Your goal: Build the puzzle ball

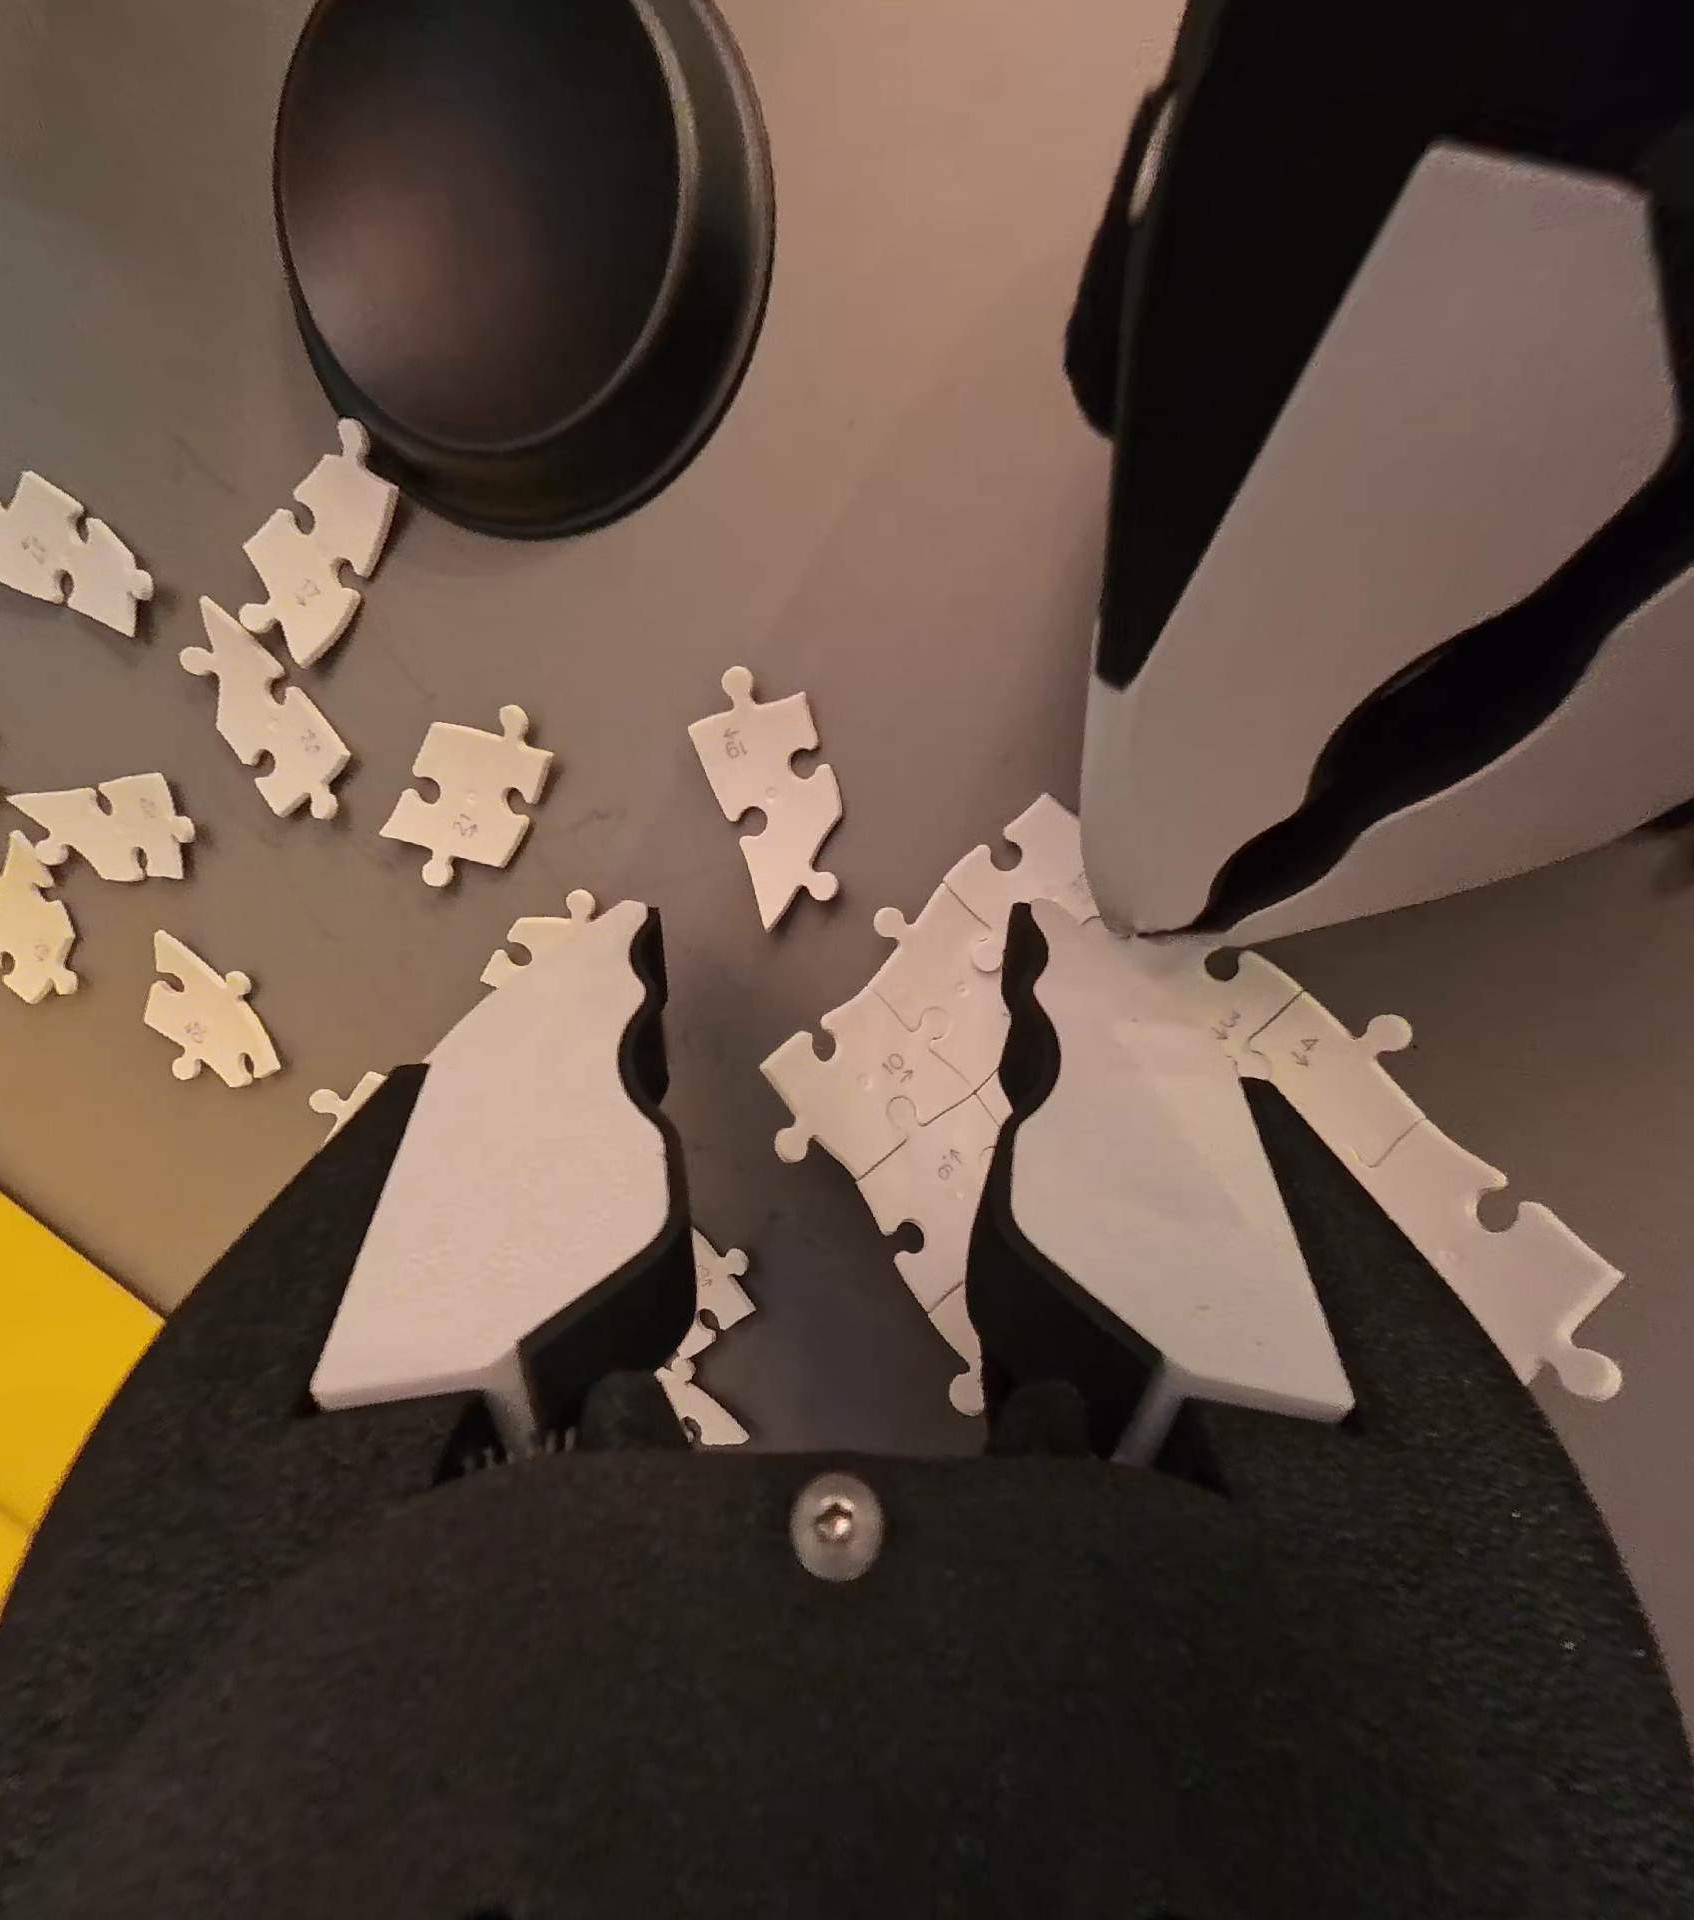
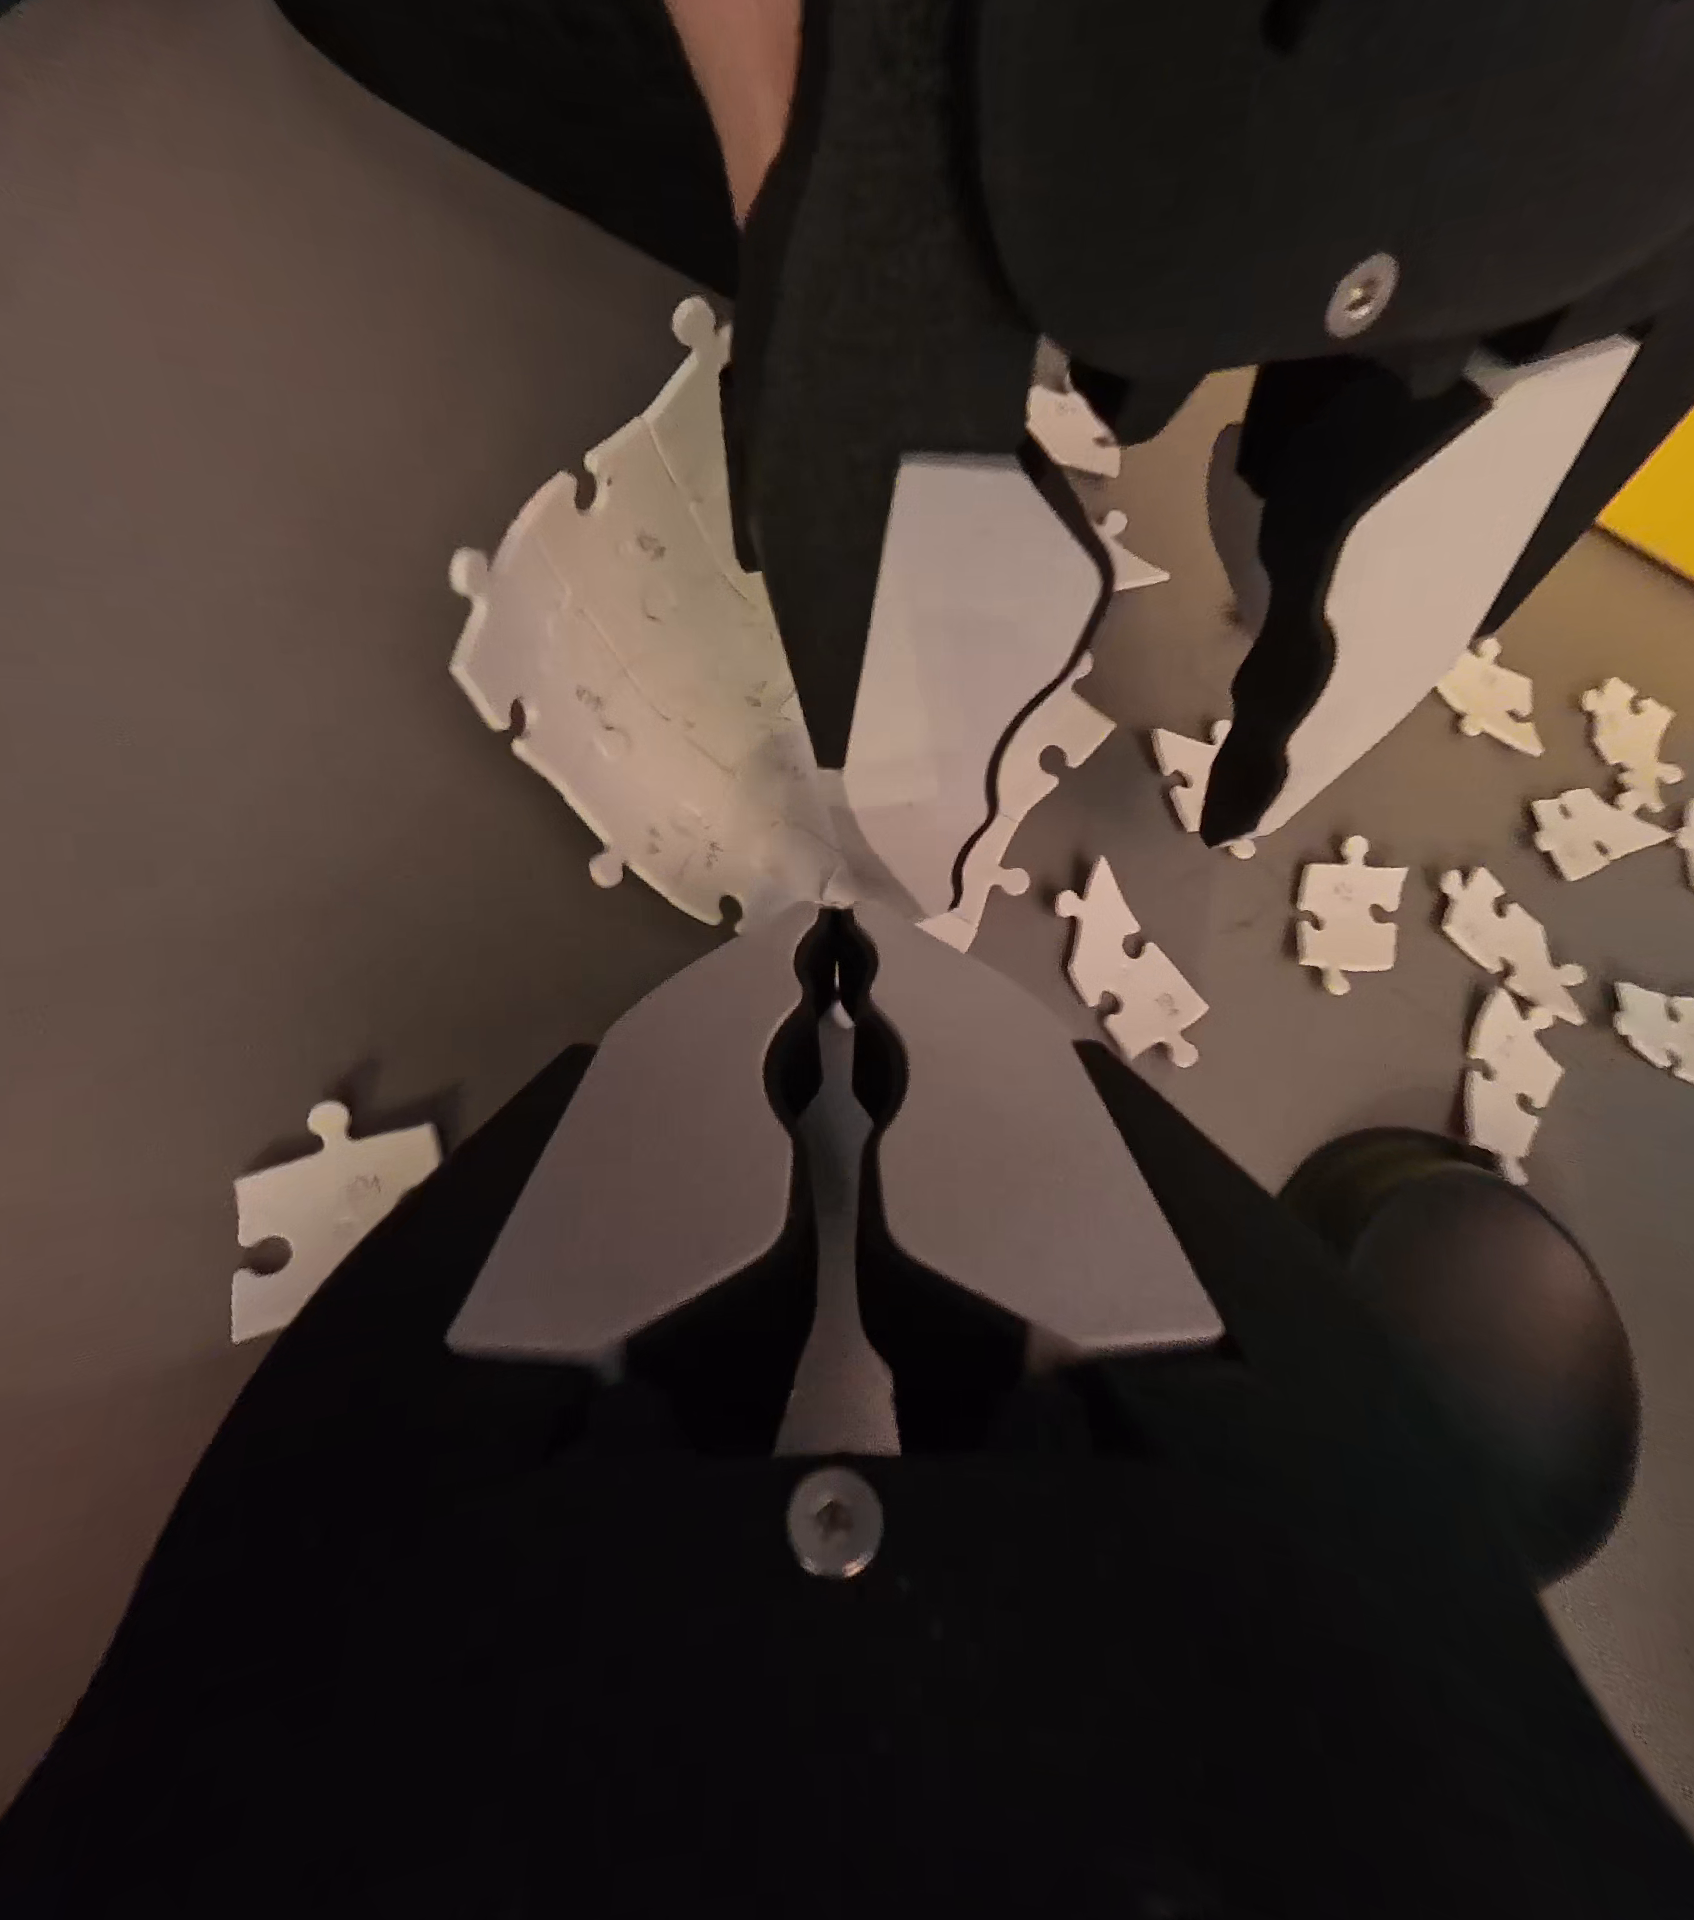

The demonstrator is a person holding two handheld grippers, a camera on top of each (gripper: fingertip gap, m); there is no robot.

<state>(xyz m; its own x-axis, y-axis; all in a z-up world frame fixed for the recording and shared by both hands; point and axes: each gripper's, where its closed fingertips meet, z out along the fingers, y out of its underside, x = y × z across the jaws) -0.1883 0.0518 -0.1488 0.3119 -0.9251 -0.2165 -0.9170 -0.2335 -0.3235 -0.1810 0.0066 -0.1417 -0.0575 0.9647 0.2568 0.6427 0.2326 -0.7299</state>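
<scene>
left wrist view, joined pcs (image 1: 910, 1081) curving lengthwise, l tongs (image 1: 838, 920) agape

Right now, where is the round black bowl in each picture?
Left wrist view: round black bowl at the top, left of centre, on the grey table.
Right wrist view: the bowl at lower right, seen from outside.
Shared landmark: the joined white puzzle sheet.

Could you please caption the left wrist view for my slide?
Open left gripper over the joined puzzle section; shut right gripper touches it.
</scene>
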